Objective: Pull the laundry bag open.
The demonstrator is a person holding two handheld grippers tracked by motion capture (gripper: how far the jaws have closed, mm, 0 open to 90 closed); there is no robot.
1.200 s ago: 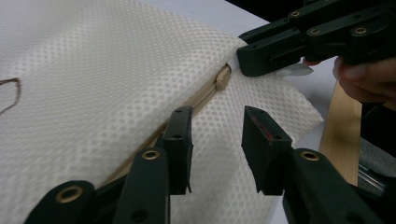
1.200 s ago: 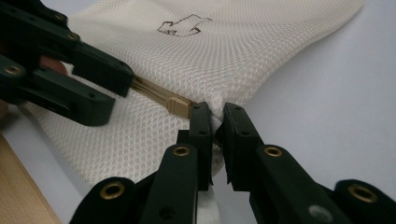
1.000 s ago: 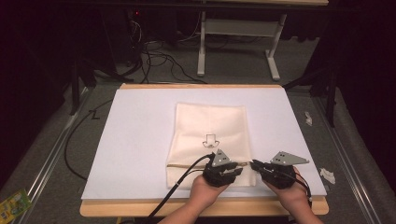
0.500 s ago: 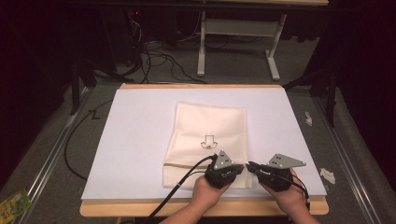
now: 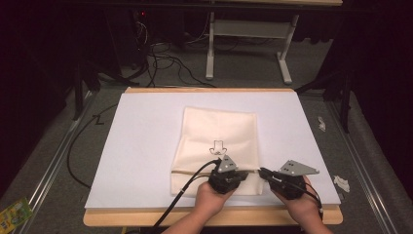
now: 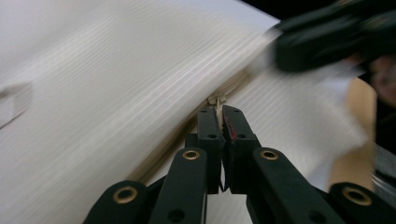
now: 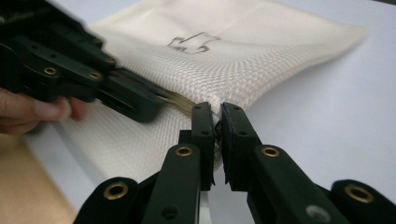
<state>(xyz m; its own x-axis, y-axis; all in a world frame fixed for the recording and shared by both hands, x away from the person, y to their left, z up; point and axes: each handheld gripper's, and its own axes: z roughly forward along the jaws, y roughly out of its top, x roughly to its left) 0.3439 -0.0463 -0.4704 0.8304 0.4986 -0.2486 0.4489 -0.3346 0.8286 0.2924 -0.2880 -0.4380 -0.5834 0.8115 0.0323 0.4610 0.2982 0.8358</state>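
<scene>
A cream mesh bag [image 5: 219, 131] with a small black print lies flat on the white sheet [image 5: 141, 146]. A tan zipper [image 5: 187, 171] runs across the bag near its front end. My left gripper [image 5: 242, 174] is shut on the zipper pull [image 6: 217, 100], seen close up between its jaws [image 6: 220, 112]. My right gripper [image 5: 263, 171] is shut on the bag's right edge at the zipper's end, and the fabric [image 7: 224, 60] bunches between its jaws [image 7: 217, 112]. The left gripper [image 7: 93, 79] and a hand [image 7: 32, 109] lie just left of that pinch.
The white sheet covers a wooden table whose bare front edge [image 5: 209, 217] shows under the wrists. A black cable [image 5: 185, 187] trails from the left gripper over that edge. Paper scraps [image 5: 341, 183] and a green packet [image 5: 14, 212] lie on the floor beside the table.
The left gripper has slid a little to the left along the zipper line. The right gripper has drawn slightly toward the table's front edge, still pinching the bag.
</scene>
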